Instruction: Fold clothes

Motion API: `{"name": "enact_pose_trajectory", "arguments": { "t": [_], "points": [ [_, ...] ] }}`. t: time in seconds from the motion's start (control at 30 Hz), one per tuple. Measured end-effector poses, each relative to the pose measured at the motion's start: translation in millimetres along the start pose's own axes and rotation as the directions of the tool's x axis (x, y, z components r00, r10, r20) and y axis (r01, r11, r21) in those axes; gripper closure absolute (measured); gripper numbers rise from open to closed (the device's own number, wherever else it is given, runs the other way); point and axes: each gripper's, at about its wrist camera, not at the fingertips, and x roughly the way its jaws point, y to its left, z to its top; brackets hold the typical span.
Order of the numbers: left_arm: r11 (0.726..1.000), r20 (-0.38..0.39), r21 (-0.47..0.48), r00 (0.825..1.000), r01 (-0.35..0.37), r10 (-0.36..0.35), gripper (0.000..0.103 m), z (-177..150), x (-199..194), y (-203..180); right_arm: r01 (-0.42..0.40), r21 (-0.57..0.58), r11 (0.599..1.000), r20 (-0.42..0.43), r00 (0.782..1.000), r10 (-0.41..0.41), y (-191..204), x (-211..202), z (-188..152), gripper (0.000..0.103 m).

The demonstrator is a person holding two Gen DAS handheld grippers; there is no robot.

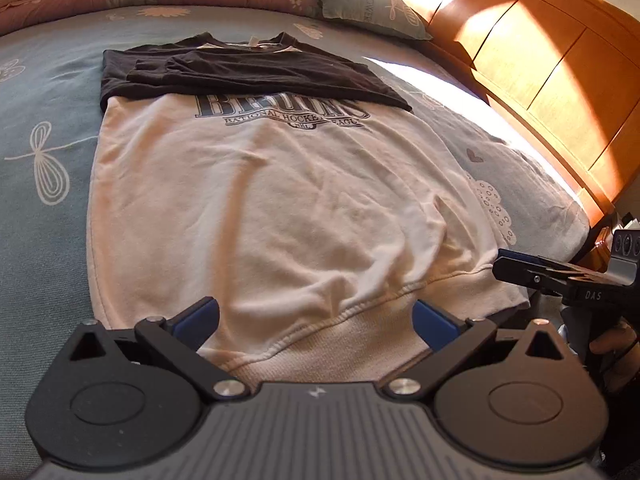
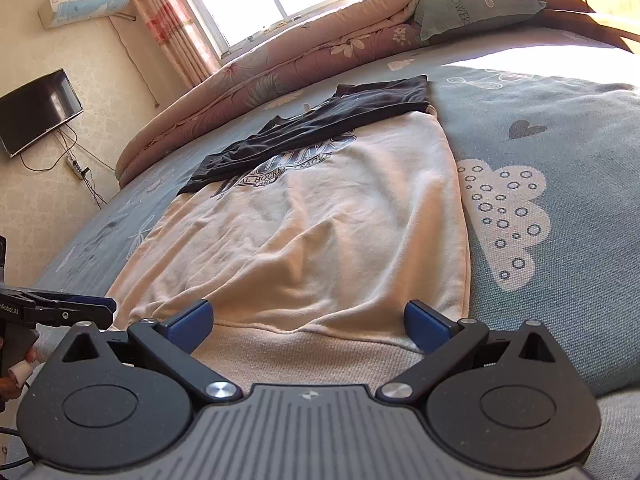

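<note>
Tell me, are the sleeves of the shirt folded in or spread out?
Folded in: both dark sleeves lie across the chest of the cream shirt.

Each gripper is built alike: the left gripper [image 1: 316, 320] and the right gripper [image 2: 310, 320] have matte black linkage arms with silver pivot screws, royal-blue textured pads [image 1: 198, 320] and a grey ribbed housing bearing a small white emblem. Beside that housing sit two round black caps. White lettering marks the side (partly cut off).

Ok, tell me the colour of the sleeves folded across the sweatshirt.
Dark, near black, sleeves over a cream body; clearest in the left wrist view.
</note>
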Motion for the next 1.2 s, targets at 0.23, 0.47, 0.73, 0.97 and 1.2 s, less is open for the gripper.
{"name": "enact_pose_trajectory", "arguments": {
  "t": [0.23, 0.47, 0.73, 0.97, 1.2],
  "points": [
    [0.998, -0.076, -0.033, 0.996, -0.046, 0.044, 0.001, -10, 10, 13, -0.005, 0.003, 1.0, 0.006, 1.0, 0.005, -1, -1, -1, 0.0],
    [0.997, -0.051, -0.03, 0.996, -0.076, 0.074, 0.001, -12, -6, 19, -0.014, 0.014, 1.0, 0.012, 1.0, 0.014, -3, -2, -1, 0.0],
    [0.963, -0.028, 0.248, 0.993, -0.102, 0.112, 0.001, -13, 12, -33, 0.002, -0.004, 1.0, 0.01, 1.0, -0.002, 1, 0, -1, 0.0],
    [0.893, -0.015, 0.427, 0.986, -0.145, 0.167, 0.001, -31, 19, -53, 0.047, -0.051, 0.998, -0.028, 0.998, -0.048, 10, 3, 2, 0.0],
    [0.797, 0.019, 0.562, 0.967, -0.222, 0.256, 0.001, -51, 13, -51, 0.084, -0.211, 0.974, -0.11, 0.988, -0.109, 39, 0, 21, 0.0]
  ]
}}
